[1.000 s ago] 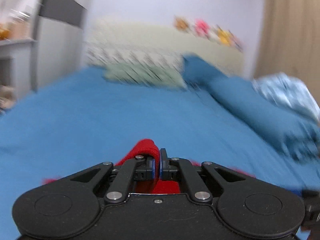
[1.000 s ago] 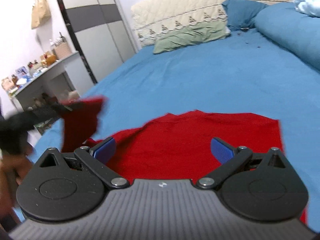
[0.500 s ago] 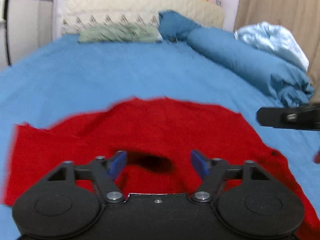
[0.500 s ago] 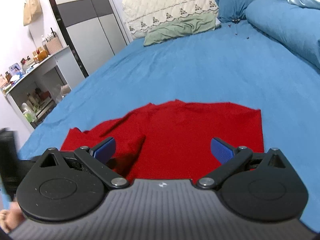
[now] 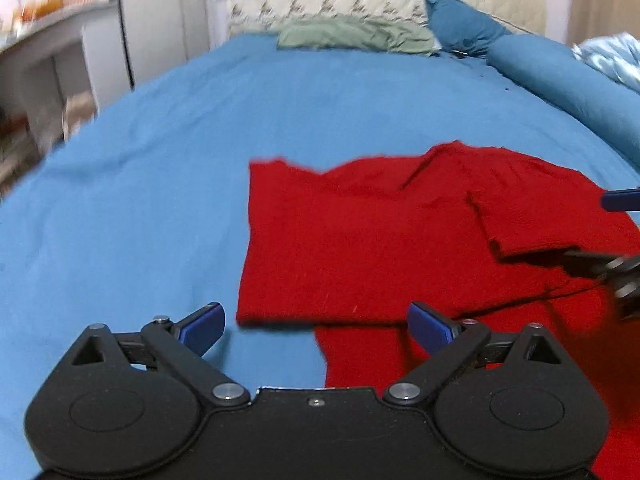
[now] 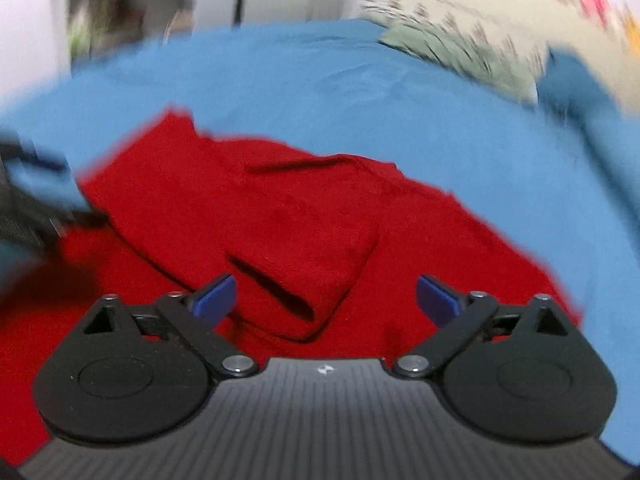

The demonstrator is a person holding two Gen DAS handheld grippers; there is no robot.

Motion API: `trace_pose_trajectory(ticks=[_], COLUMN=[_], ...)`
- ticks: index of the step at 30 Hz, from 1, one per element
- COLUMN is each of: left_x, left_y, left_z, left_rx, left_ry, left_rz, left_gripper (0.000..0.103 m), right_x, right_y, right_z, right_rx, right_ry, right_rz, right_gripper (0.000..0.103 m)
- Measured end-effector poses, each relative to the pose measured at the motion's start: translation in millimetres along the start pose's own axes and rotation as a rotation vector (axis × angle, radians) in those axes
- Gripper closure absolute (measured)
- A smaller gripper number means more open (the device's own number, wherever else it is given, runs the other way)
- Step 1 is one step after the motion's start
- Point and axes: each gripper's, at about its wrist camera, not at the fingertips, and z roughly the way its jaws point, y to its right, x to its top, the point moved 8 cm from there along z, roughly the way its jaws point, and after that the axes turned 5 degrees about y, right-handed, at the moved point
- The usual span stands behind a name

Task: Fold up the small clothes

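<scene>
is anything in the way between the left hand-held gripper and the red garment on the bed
Nothing visible. The left hand-held gripper is open and empty, its jaws having just been opening, and the red garment lies directly ahead on the blue bedsheet. The right hand-held gripper, also open, hovers over the garment's other side.

No readable text or labels
</scene>
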Motion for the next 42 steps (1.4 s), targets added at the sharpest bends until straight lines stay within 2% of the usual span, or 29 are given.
trace_pose_trajectory(ticks=[2, 5, 7, 10, 12, 14, 17, 23, 27, 30, 35, 38, 42], left_x=[-10.6, -15.2, -14.1, -14.3, -15.1, -15.9, -16.3, -9.6, -0.1, 1.8, -2.3, -9.9, -17.9], left_y=[-12.7, -20.0, -18.9, -14.5, -16.9, -23.3, -24.2, -27.7, -32.9, -36.7, -28.2, -28.1, -32.3], left_z=[7.4, 5.8, 2.6, 3.9, 4.6, 4.1, 1.9, 10.8, 17.1, 17.6, 16.0, 9.0, -0.3], left_rx=[-0.010, -0.024, -0.021, -0.006, -0.006, -0.011, -0.012, 0.004, -0.005, -0.019, 0.021, 0.030, 0.025], left_ry=[-0.038, -0.032, -0.031, -0.032, -0.033, -0.031, -0.026, 0.006, 0.041, 0.045, 0.016, -0.031, -0.051], left_rz=[-0.052, -0.077, -0.078, -0.055, -0.054, -0.061, -0.074, -0.093, -0.176, -0.238, -0.125, -0.088, -0.074], left_gripper=[0.006, 0.006, 0.006, 0.006, 0.006, 0.006, 0.006, 0.006, 0.007, 0.006, 0.011, 0.014, 0.014], right_x=[0.9, 2.8, 1.8, -1.0, 1.6, 8.5, 22.4, 35.7, 27.7, 19.5, -16.4, -38.7, -81.6], right_y=[-15.7, -35.2, -45.3, -55.7, -58.3, -52.3, -21.9, 77.4, 140.3, 177.4, 203.7, 211.7, 209.7], right_z=[14.1, 26.8, 34.3, 45.1, 50.3, 52.6, 42.2, 11.0, -3.6, -11.5, -21.5, -23.4, -25.2], right_rx=[-0.036, -0.044, -0.038, -0.010, 0.010, 0.002, -0.043, -0.165, -0.293, -0.334, -0.326, -0.328, -0.291], right_ry=[-0.024, -0.020, -0.013, -0.013, -0.027, -0.028, 0.009, 0.073, 0.080, 0.083, 0.070, 0.049, 0.019], right_rz=[-0.125, -0.245, -0.301, -0.335, -0.319, -0.288, -0.160, 0.148, 0.261, 0.354, 0.468, 0.512, 0.585], right_gripper=[0.013, 0.019, 0.027, 0.052, 0.074, 0.083, 0.083, 0.083, 0.083, 0.083, 0.083, 0.083, 0.083])
